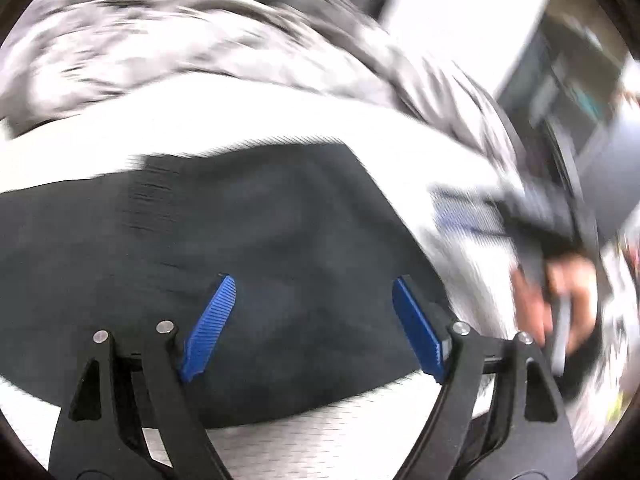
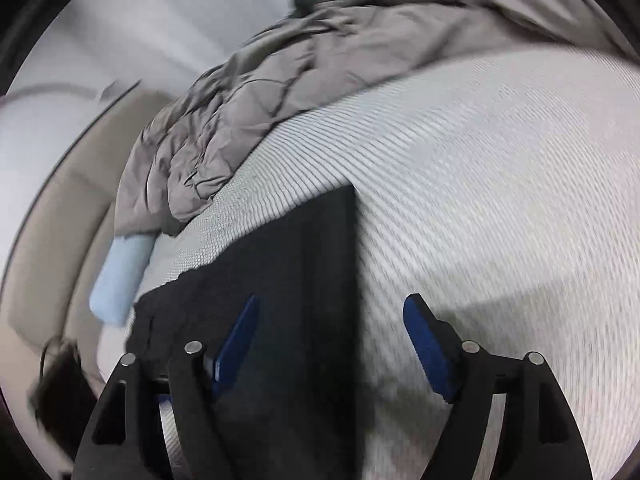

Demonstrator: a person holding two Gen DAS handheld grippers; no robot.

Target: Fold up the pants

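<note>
The pants [image 1: 224, 248], a dark garment, lie flat on a pale ribbed mattress [image 2: 500, 168], with a straight folded edge showing on their right side in the right wrist view. A rumpled grey duvet [image 2: 256, 112] is heaped along the far side of the mattress, apart from the pants. A light blue roll [image 2: 120, 280] sits at the left edge of the bed.

The left gripper [image 1: 314, 312] hangs over the middle of the dark cloth with its jaws spread wide and nothing between the pads. The right gripper [image 2: 332, 340] is likewise wide and empty, straddling the straight edge of the pants, one finger over cloth and the other over bare mattress. In the left wrist view the person's hand [image 1: 556, 300] shows at the right, blurred.

Judgement: a fold appears laid and released.

Risks: both views are smeared, which suggests quick movement; a fast approach could drag a finger across the cloth and disturb the fold. A pinch taken at the edge might catch only the upper layer, or snag the mattress cover beneath.
</note>
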